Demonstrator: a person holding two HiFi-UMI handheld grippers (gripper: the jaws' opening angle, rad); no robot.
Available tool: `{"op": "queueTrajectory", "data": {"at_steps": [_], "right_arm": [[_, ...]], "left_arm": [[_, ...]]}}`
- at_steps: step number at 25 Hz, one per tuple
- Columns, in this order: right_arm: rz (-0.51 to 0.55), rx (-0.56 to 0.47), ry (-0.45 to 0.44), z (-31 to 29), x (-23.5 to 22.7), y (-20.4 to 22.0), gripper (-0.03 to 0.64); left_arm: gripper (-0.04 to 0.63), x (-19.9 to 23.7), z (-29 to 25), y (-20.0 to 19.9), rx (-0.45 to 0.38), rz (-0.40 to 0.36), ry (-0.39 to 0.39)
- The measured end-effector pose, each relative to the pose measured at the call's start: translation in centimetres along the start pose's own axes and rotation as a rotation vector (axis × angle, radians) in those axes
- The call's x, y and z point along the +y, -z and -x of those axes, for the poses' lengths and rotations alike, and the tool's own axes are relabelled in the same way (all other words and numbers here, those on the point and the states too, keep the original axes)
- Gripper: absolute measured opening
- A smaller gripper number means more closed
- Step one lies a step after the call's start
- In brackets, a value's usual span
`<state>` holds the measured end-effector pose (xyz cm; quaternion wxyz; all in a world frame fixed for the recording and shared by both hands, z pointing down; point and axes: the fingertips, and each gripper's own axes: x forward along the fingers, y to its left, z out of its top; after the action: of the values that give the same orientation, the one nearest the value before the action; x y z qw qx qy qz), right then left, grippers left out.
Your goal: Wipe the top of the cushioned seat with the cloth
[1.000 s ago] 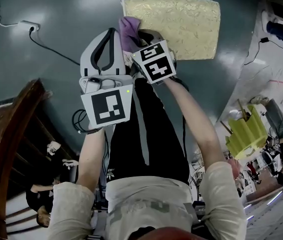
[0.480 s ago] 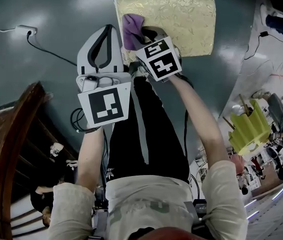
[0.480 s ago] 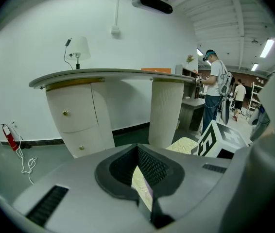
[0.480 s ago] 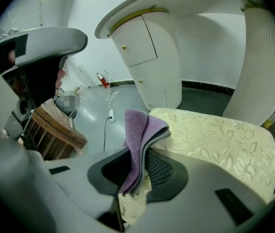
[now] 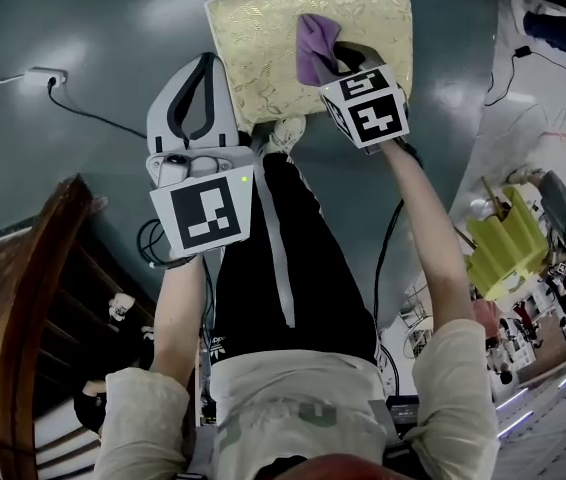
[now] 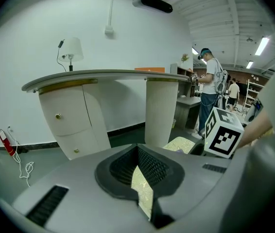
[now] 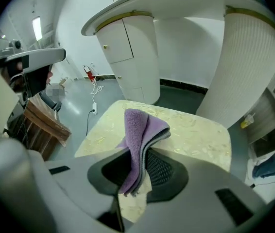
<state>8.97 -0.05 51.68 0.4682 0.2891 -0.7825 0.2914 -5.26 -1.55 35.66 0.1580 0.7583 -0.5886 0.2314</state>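
A yellow patterned cushioned seat (image 5: 263, 38) lies on the dark floor at the top of the head view. My right gripper (image 5: 331, 60) is shut on a folded purple cloth (image 5: 313, 48) and holds it over the middle of the seat top. In the right gripper view the cloth (image 7: 140, 130) stands up out of the right gripper (image 7: 137, 164), with the seat (image 7: 196, 130) beyond it. My left gripper (image 5: 205, 63) hangs left of the seat's near-left corner, jaws together and holding nothing. From the left gripper (image 6: 138, 152), a sliver of seat (image 6: 180, 143) shows ahead.
A white curved counter (image 6: 103, 76) on a ribbed column (image 6: 162, 106) stands behind the seat. A wooden chair (image 5: 13, 298) is at the left, a cable and socket (image 5: 48, 73) on the floor, a yellow rack (image 5: 508, 253) at the right. A person (image 6: 209, 89) stands far back.
My right gripper has carried the cloth from the seat's near-left corner to the right, toward the middle of the top. The left gripper has stayed where it was.
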Motion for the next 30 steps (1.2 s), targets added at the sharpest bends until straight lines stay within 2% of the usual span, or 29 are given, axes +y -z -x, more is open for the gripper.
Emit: {"op": "queueTrajectory", "data": {"at_steps": [7, 12, 18, 30], "right_arm": [[-0.040, 0.068, 0.160, 3.4, -9.3, 3.9, 0.087], [-0.062, 0.104, 0.241, 5.1, -13.6, 5.7, 0.087], [-0.041, 0.143, 0.282, 5.7, -15.3, 6.1, 0.087], [-0.111, 0.154, 0.382, 6.3, -18.4, 7.4, 0.086]], "left_arm": [[0.006, -1.7, -1.3, -0.3, 0.005, -0.025, 0.028], [0.006, -3.0, -1.9, -0.9, -0.015, -0.036, 0.055], [0.006, -3.6, -2.1, -1.2, -0.016, -0.066, 0.064], [0.006, -3.2, -2.0, -1.0, -0.013, -0.072, 0.054]]}}
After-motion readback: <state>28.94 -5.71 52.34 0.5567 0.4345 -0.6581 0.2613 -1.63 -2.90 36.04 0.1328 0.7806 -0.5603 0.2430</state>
